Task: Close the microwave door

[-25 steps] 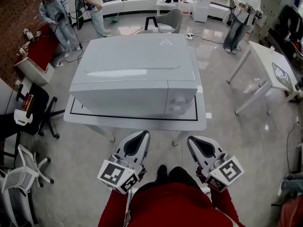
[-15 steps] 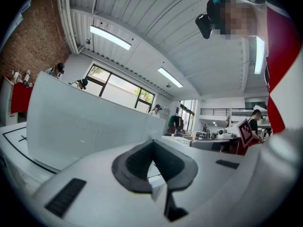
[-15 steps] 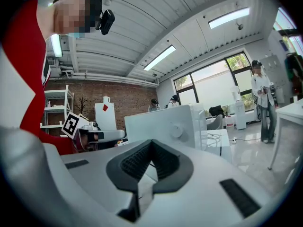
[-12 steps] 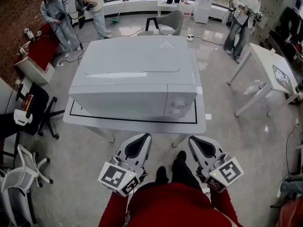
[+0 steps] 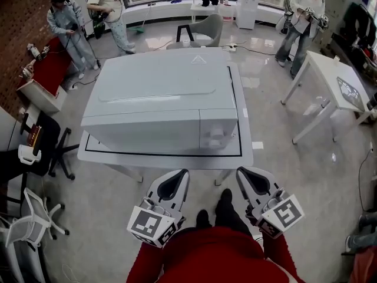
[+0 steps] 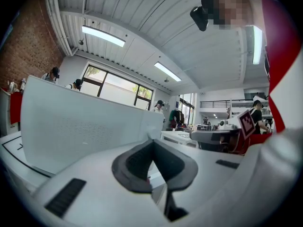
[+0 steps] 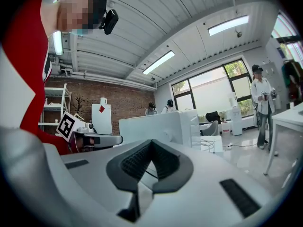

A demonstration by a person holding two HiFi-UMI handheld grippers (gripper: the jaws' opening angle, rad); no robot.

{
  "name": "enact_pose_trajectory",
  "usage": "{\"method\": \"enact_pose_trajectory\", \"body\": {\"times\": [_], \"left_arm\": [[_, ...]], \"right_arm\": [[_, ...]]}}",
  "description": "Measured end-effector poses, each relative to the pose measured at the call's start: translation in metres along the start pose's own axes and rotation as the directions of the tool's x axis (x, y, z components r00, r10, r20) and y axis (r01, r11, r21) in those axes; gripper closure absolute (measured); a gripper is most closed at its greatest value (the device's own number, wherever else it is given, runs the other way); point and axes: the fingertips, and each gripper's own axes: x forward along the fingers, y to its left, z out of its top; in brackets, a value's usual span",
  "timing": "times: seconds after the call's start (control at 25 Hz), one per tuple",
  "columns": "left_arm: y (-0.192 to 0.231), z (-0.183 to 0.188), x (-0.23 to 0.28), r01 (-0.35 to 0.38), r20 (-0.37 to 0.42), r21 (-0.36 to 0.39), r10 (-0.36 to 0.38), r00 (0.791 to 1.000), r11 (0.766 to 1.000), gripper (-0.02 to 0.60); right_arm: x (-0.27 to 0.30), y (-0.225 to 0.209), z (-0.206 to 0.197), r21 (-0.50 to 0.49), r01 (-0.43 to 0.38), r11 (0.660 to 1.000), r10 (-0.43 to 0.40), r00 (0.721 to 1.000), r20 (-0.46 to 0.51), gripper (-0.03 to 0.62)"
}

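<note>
Nearest the camera, under the person's red top, the left tool (image 5: pixel 178 173) and the right tool (image 5: pixel 241 172) hang side by side over bare floor (image 5: pixel 106 199). Both point toward the desk (image 5: pixel 177 160). Each has its jaws pressed together, with nothing between them. A clear gap of floor separates both tips from the desk's front edge.

On the desk stands the microwave (image 5: pixel 159 93), a large white box that fills most of the top. It sits inside a black line (image 5: pixel 242 128) drawn close to the rim, so only narrow margins of desk show at the front and right. Its door (image 5: pixel 141 131) faces the person and appears to lie flush with the front, though the steep angle makes the seam hard to read. The control panel (image 5: pixel 218 135) is at the door's right.

Left of the desk, a dark office chair (image 5: pixel 56 152) crowds the corner. To the right the floor is open as far as a second desk (image 5: pixel 330 75). Beyond the microwave stands a grey chair (image 5: pixel 209 27), and several people (image 5: pixel 70 28) are along the far windows.
</note>
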Motion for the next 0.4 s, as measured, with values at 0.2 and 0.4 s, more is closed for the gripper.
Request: {"method": "enact_pose_trajectory", "body": {"times": [0.2, 0.4], "left_arm": [[0.0018, 0.0014, -0.0007, -0.013, 0.004, -0.001, 0.013, 1.000, 1.000, 0.571], [0.0027, -0.0002, -0.0005, -0.010, -0.005, 0.016, 0.011, 1.000, 1.000, 0.571]], "right_arm": [[-0.0043, -0.0018, -0.0031, 0.031, 0.014, 0.999, -0.014, 1.000, -0.008, 0.580], [-0.0058, -0.0060, -0.0048, 0.009, 0.029, 1.000, -0.029, 1.000, -0.009, 0.580]]}}
